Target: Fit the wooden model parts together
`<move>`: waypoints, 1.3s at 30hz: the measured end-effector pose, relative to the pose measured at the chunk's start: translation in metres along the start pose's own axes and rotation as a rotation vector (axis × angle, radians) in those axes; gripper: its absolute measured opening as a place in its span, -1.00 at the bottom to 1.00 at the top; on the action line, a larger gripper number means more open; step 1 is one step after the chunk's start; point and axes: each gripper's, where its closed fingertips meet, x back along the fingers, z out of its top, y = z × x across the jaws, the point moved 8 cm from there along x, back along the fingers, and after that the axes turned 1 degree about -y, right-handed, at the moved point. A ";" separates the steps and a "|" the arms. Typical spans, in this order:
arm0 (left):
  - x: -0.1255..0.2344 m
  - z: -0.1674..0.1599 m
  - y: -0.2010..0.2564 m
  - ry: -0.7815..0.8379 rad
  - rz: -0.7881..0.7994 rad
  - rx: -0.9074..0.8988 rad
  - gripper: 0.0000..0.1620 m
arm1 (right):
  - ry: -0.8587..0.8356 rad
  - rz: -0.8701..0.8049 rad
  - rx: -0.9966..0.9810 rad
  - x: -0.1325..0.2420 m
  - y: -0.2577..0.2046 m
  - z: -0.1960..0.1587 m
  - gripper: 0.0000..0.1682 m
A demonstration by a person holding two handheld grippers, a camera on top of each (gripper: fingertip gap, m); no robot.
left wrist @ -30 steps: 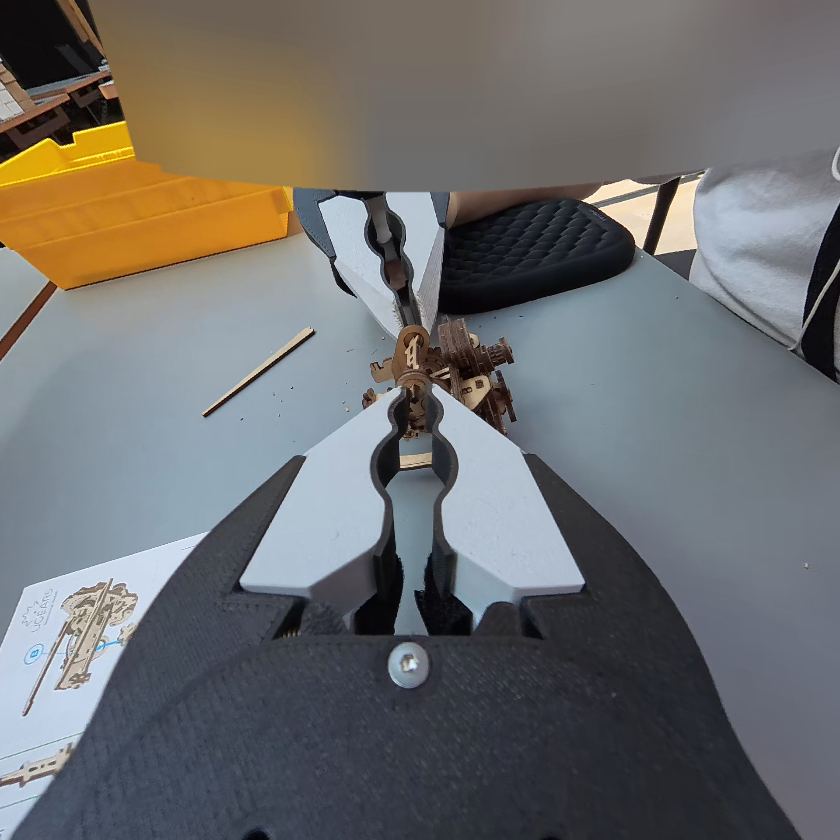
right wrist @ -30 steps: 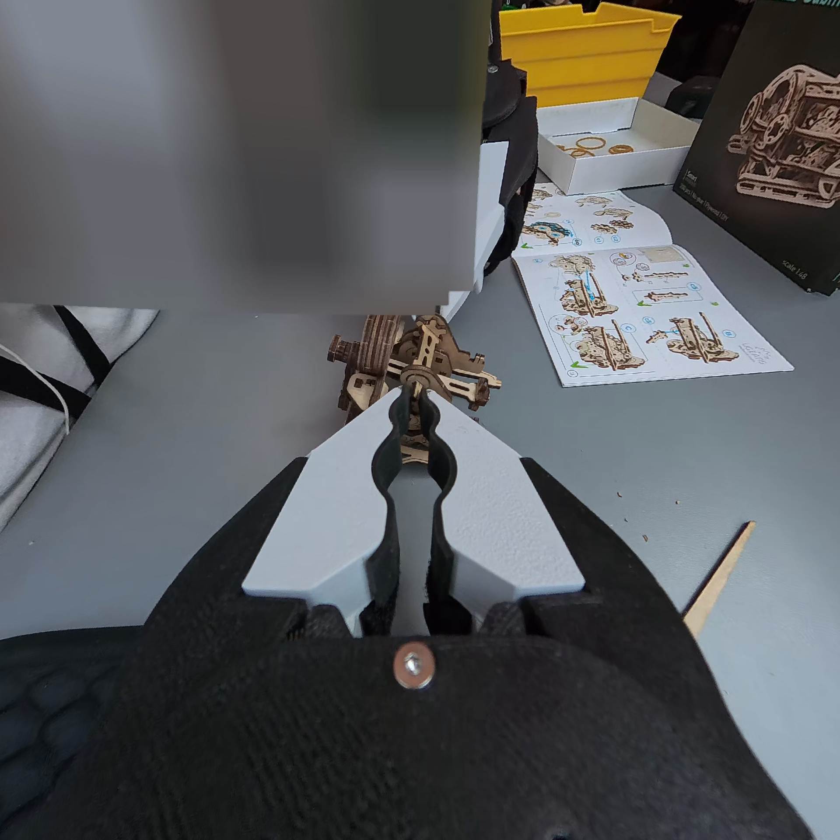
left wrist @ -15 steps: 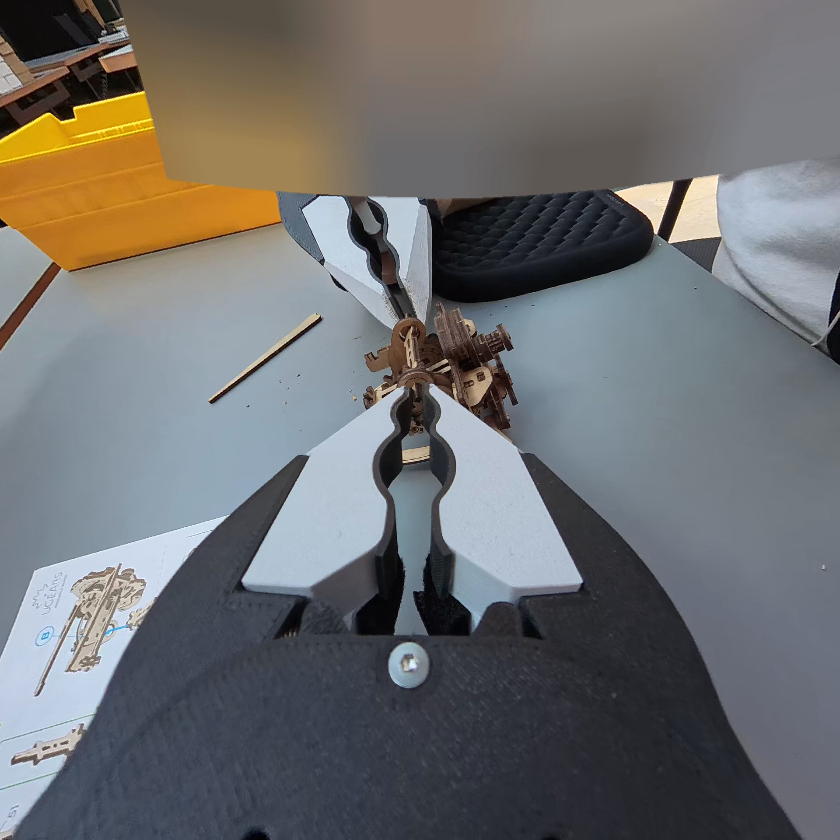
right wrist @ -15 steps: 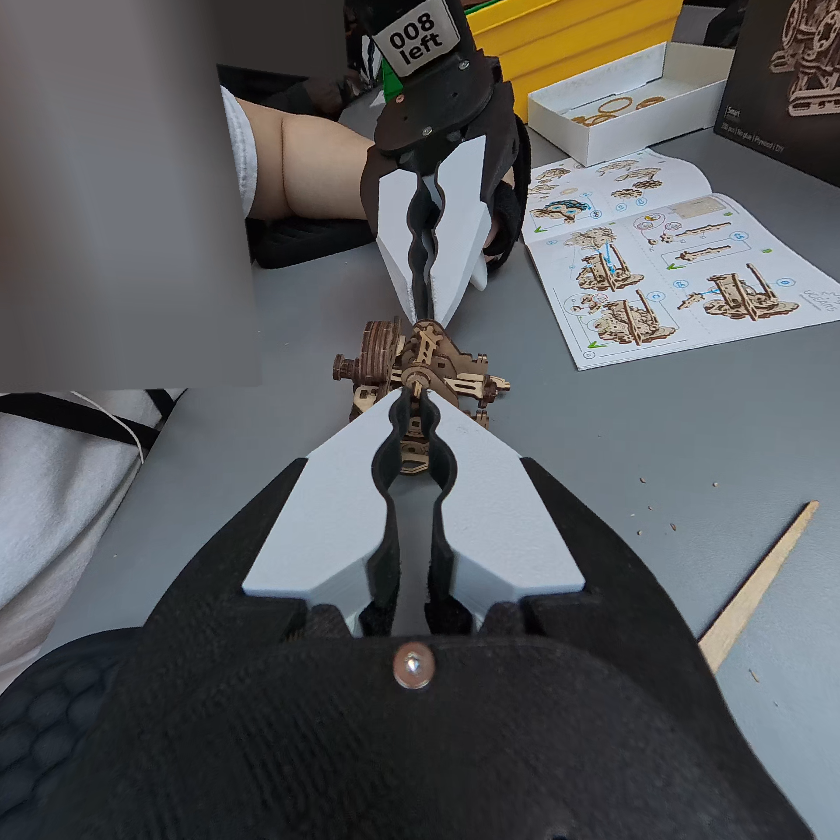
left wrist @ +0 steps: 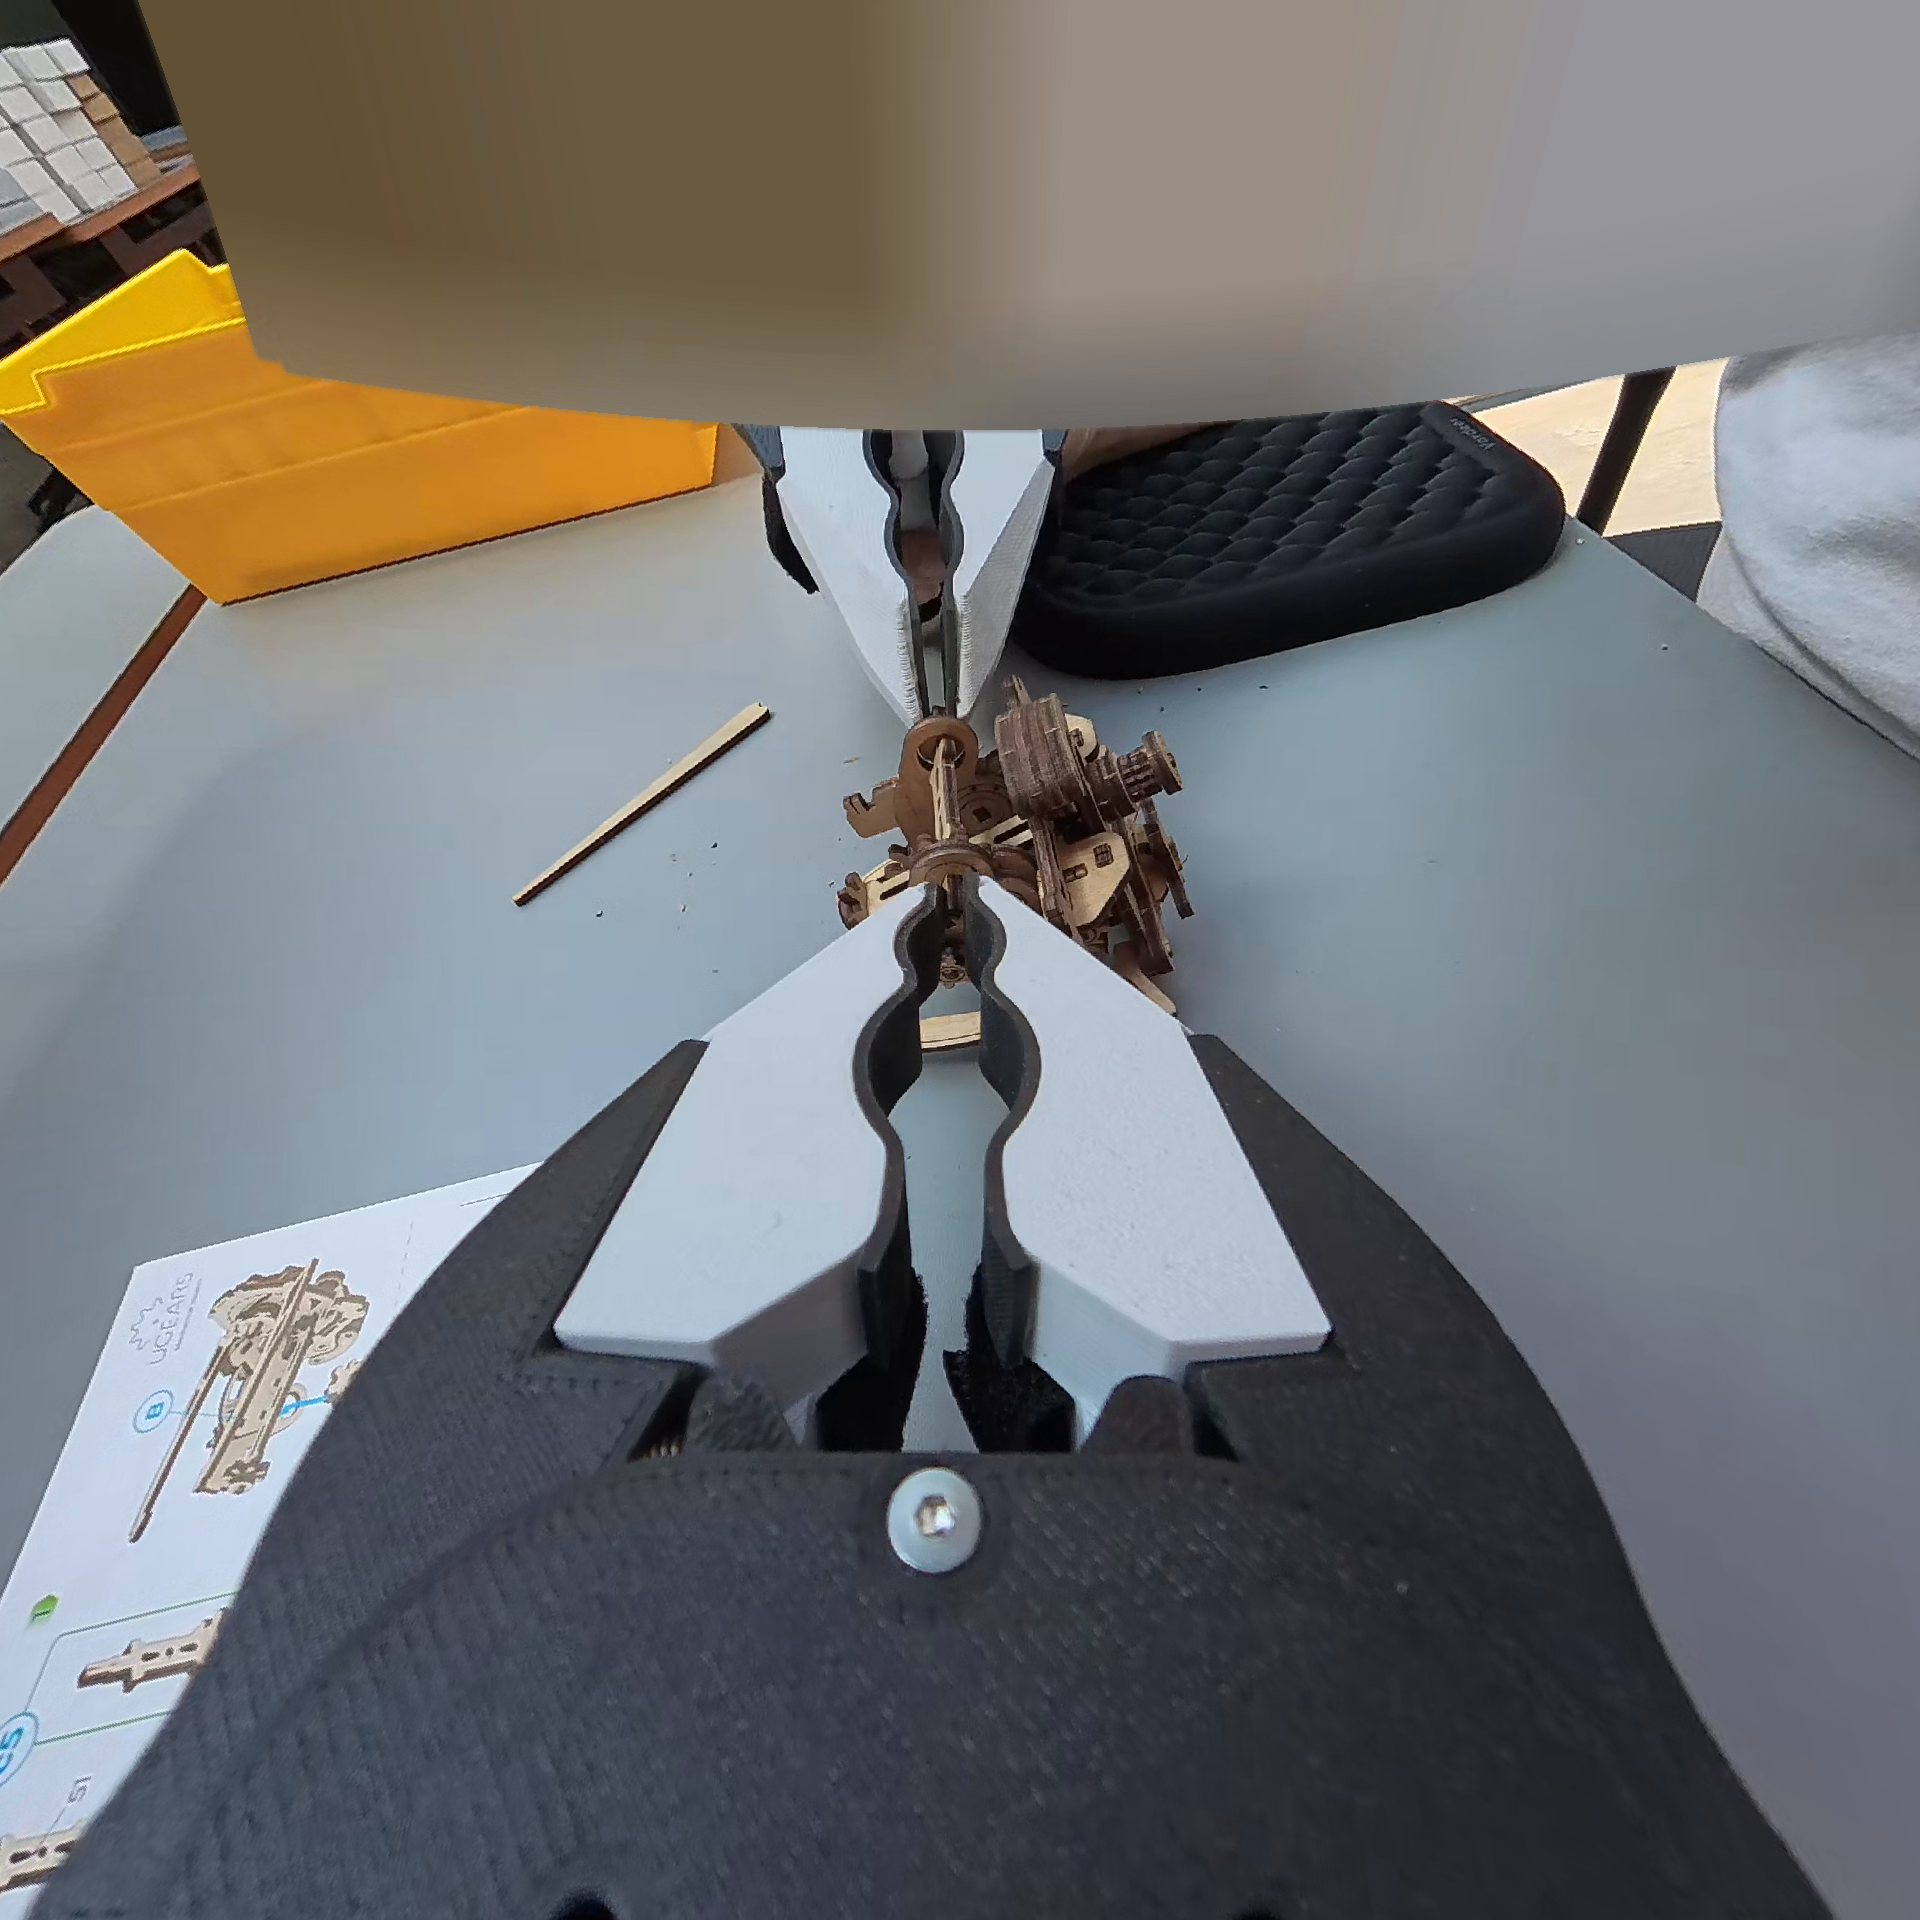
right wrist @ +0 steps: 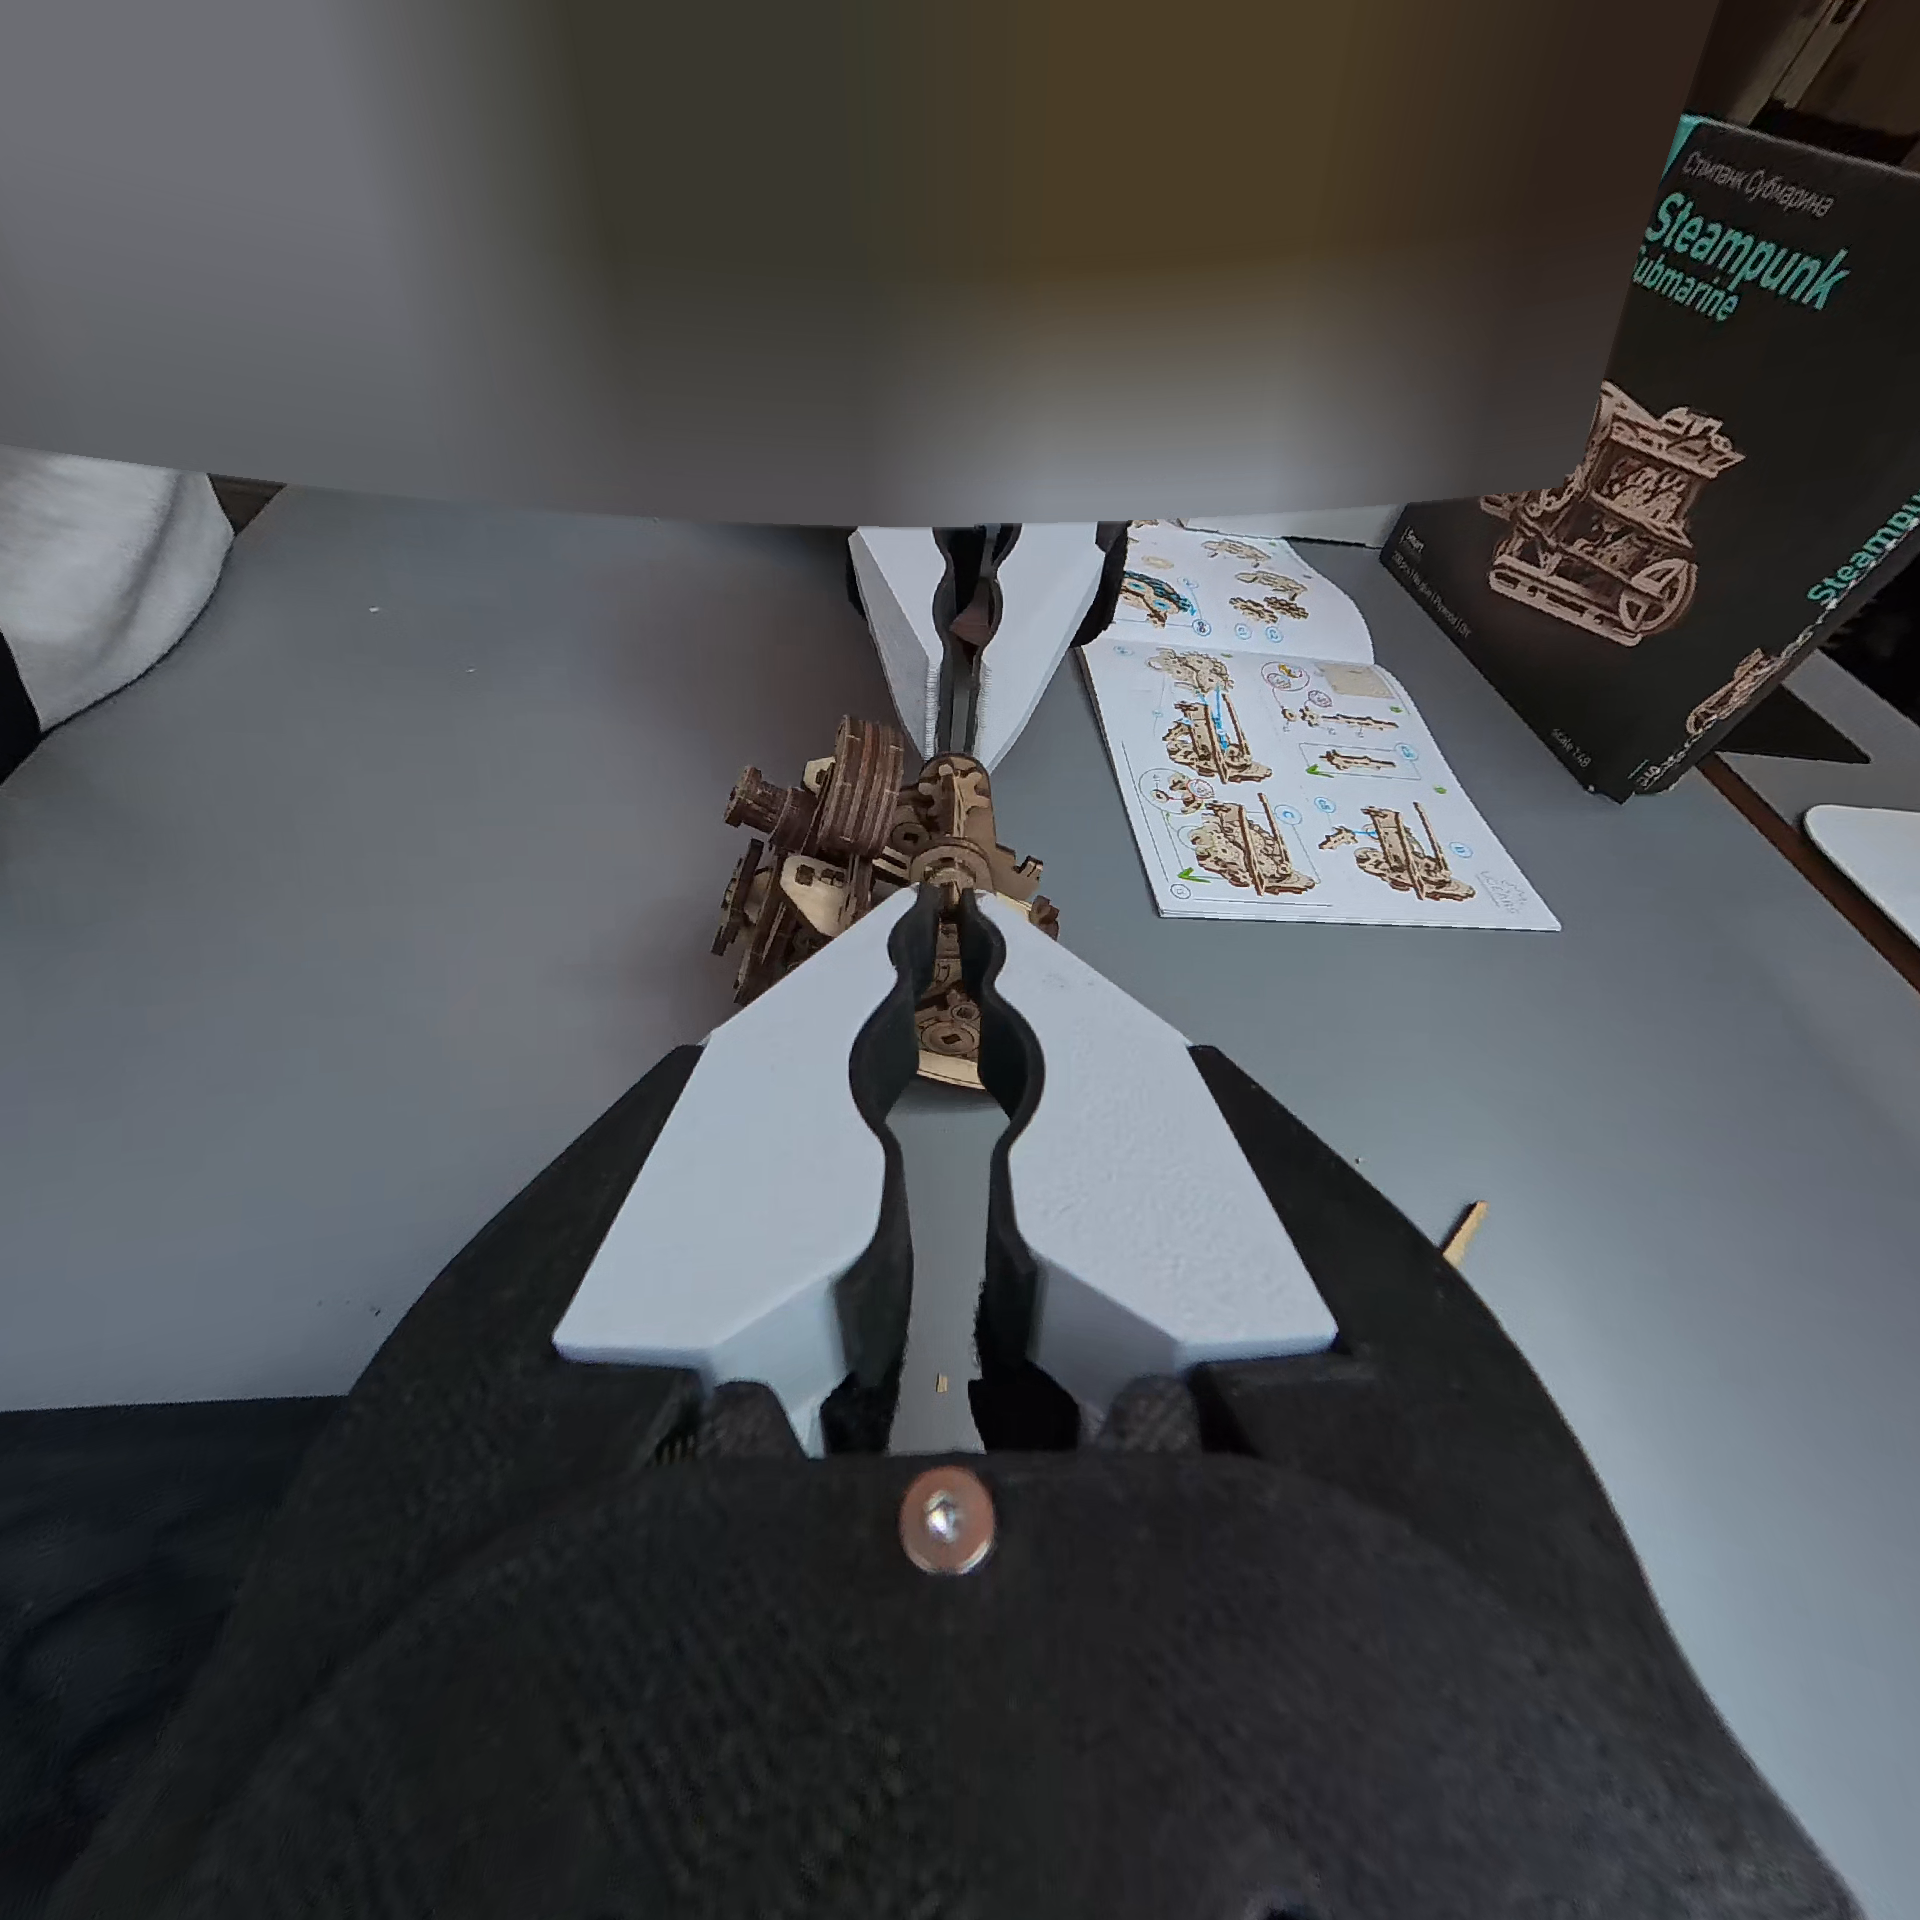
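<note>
The left hand-held gripper (left wrist: 948, 891) and the right hand-held gripper (right wrist: 943, 896) each pinch, nearly closed, opposite ends of the wooden model (left wrist: 1023, 831) on the grey counter (left wrist: 1455, 935). The model's long axis runs between them. Farther off, a printed instruction booklet (right wrist: 1309, 769) lies open before a dark lettered box (right wrist: 1704, 457).

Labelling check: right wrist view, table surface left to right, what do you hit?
White fabric sleeve → brown wooden gear model → open white instruction booklet → thin pale wooden stick → dark upright cardboard kit box.

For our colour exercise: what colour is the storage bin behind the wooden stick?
Bright yellow bin, clearest in the left wrist view.
</note>
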 end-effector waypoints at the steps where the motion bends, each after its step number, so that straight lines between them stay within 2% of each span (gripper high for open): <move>1: 0.000 0.000 0.000 0.000 0.000 -0.001 -0.99 | -0.004 0.004 -0.006 -0.001 0.000 -0.001 -0.98; 21: 0.003 0.002 -0.001 0.034 0.029 0.028 -0.98 | -0.006 -0.019 0.004 -0.003 0.000 0.000 -0.98; 30: 0.001 -0.001 0.005 -0.004 0.058 -0.090 -0.99 | 0.002 0.000 0.012 -0.004 0.000 -0.001 -0.94; 33: 0.001 -0.002 0.007 -0.003 0.054 -0.104 -0.99 | 0.010 0.001 0.083 -0.003 -0.002 0.001 -0.89; 37: 0.001 -0.002 0.007 -0.001 0.044 -0.101 -0.99 | 0.059 0.003 0.117 0.007 -0.003 0.010 -0.90; 39: 0.001 -0.002 0.007 -0.003 0.042 -0.104 -0.99 | 0.069 -0.026 0.125 0.014 -0.002 0.017 -0.99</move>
